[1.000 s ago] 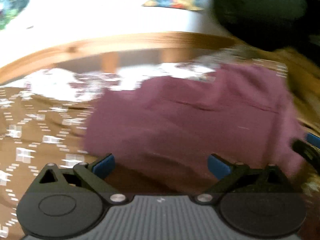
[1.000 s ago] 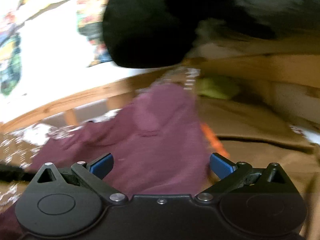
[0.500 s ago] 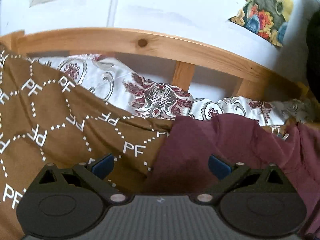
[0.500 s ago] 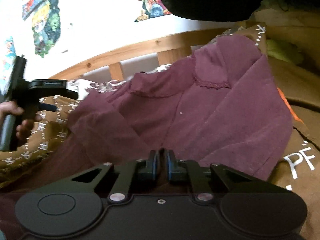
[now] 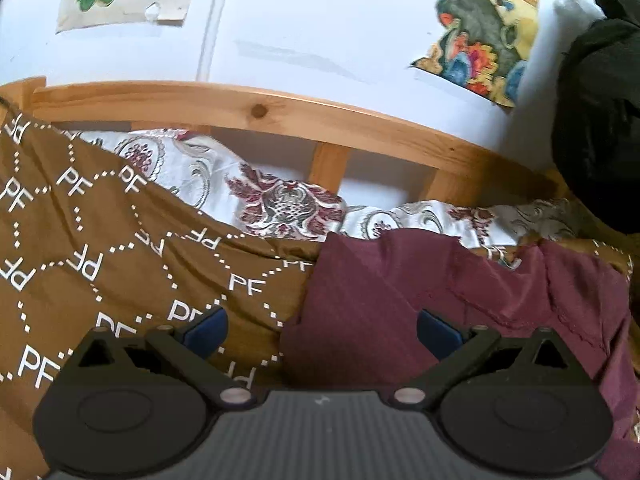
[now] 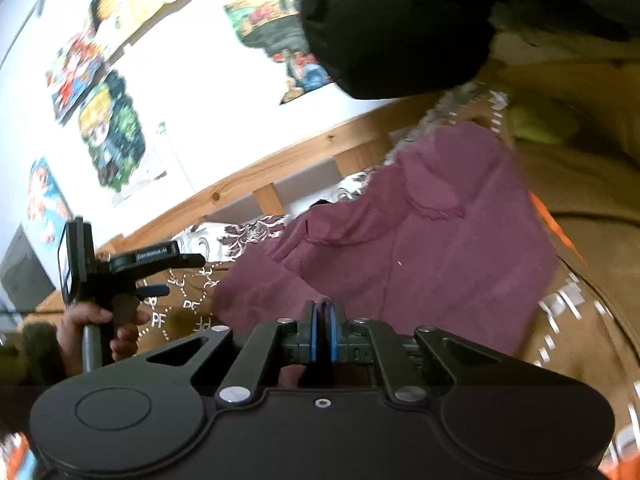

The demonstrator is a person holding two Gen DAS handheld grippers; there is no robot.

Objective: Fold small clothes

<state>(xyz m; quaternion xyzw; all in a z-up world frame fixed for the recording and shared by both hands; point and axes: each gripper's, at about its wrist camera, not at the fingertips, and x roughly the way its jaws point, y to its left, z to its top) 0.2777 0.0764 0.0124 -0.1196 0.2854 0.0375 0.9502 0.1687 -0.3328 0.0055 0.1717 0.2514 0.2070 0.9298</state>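
Observation:
A small maroon garment (image 6: pixel 420 248) lies crumpled on a brown blanket printed with "PF" (image 5: pixel 100 264). It also shows in the left wrist view (image 5: pixel 400 300), at the lower right. My right gripper (image 6: pixel 322 332) is shut on the near edge of the garment. My left gripper (image 5: pixel 320 330) is open and empty, just above the garment's left edge where it meets the blanket. It also shows in the right wrist view (image 6: pixel 156 276), held in a hand at the left.
A wooden bed rail (image 5: pixel 280 116) runs along the back, with a white patterned sheet (image 5: pixel 280 200) under it and a white wall with posters (image 5: pixel 480 24) behind. A black bulky thing (image 6: pixel 392 20) hangs at the upper right. A green item (image 6: pixel 540 120) lies at the far right.
My right gripper closed on the garment's near edge and tilted, pulling the cloth. My left gripper swung left from over the garment to its left edge and stayed open.

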